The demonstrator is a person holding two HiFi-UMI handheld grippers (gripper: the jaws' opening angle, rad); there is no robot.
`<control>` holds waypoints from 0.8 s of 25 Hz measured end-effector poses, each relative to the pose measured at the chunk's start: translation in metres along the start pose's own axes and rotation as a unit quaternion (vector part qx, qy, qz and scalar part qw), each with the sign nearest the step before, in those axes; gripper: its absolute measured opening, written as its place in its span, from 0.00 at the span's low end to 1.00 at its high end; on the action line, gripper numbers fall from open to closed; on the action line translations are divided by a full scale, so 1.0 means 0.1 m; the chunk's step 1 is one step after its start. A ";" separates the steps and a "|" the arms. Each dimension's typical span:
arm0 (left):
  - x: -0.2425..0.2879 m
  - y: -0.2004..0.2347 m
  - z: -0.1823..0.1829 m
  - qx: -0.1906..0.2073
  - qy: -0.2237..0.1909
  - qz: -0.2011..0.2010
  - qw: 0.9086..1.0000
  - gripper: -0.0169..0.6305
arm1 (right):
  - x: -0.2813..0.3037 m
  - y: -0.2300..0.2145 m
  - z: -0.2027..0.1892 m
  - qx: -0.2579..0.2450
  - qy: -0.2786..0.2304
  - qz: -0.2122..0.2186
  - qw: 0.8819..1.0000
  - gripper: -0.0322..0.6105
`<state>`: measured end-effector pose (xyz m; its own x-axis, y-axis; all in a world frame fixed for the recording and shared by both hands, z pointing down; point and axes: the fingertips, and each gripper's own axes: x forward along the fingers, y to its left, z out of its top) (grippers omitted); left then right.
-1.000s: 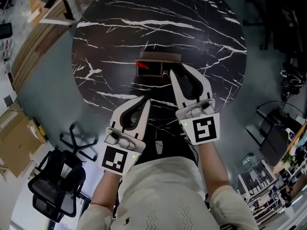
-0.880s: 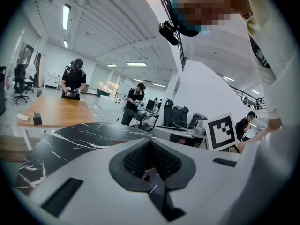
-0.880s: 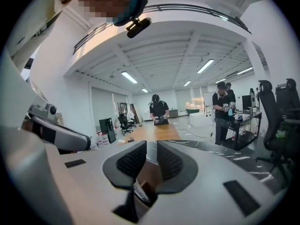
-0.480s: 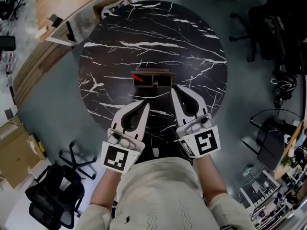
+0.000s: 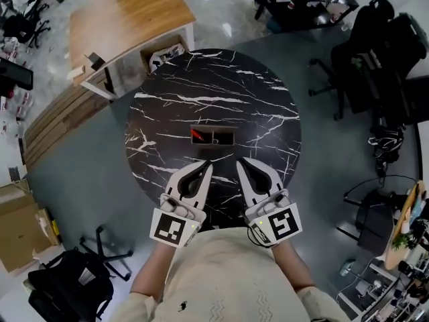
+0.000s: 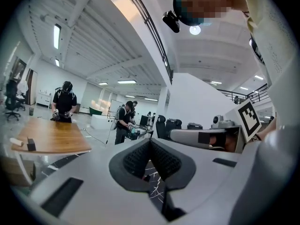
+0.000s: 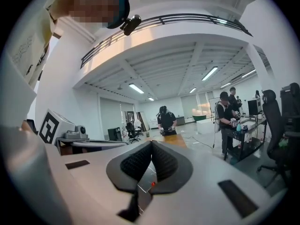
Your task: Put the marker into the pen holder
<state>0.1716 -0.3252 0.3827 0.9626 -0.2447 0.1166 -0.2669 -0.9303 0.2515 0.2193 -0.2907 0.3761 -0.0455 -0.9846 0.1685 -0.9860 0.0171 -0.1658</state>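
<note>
Pen holder (image 5: pixel 213 137) sat near the middle of the round black desk (image 5: pixel 268 113), with a red marker (image 5: pixel 196 135) slanted inside its left part and a small pale round end beside it, too small to identify. Left gripper (image 5: pixel 207 164) and right gripper (image 5: pixel 239 161) hung over the desk's near edge, well apart from the holder. Both jaws were closed tip to tip with nothing between them. Task looked done, so the risks were small. A forward swing of either gripper could have knocked the holder, likely light, and tipped it. The slanted marker could also have slid out if the desk got bumped.
</note>
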 end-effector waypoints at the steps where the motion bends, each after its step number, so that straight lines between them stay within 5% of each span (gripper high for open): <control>1: -0.05 -0.01 -0.02 0.008 0.008 -0.001 1.000 0.04 | -0.03 0.04 0.01 0.000 0.002 0.002 1.000 0.08; 8: -0.32 -0.02 -0.01 0.021 0.007 0.013 1.000 0.04 | -0.13 0.40 0.07 0.002 0.012 0.034 0.999 0.08; 13: -0.40 0.02 0.11 -0.001 -0.031 0.033 0.999 0.04 | -0.08 0.54 0.08 0.015 0.020 0.046 0.999 0.07; 17: -0.52 0.05 -0.04 0.010 0.000 0.032 0.999 0.04 | -0.04 0.63 0.04 0.012 0.028 0.058 0.998 0.08; 20: -0.52 0.07 0.06 -0.007 -0.031 0.042 0.999 0.04 | -0.03 0.67 0.03 0.001 0.029 0.062 0.998 0.07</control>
<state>0.1200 -0.3206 0.3723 0.9378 -0.3385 0.0774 -0.3468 -0.9020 0.2571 0.1540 -0.2875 0.3619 -0.1760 -0.9634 0.2023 -0.9719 0.1375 -0.1908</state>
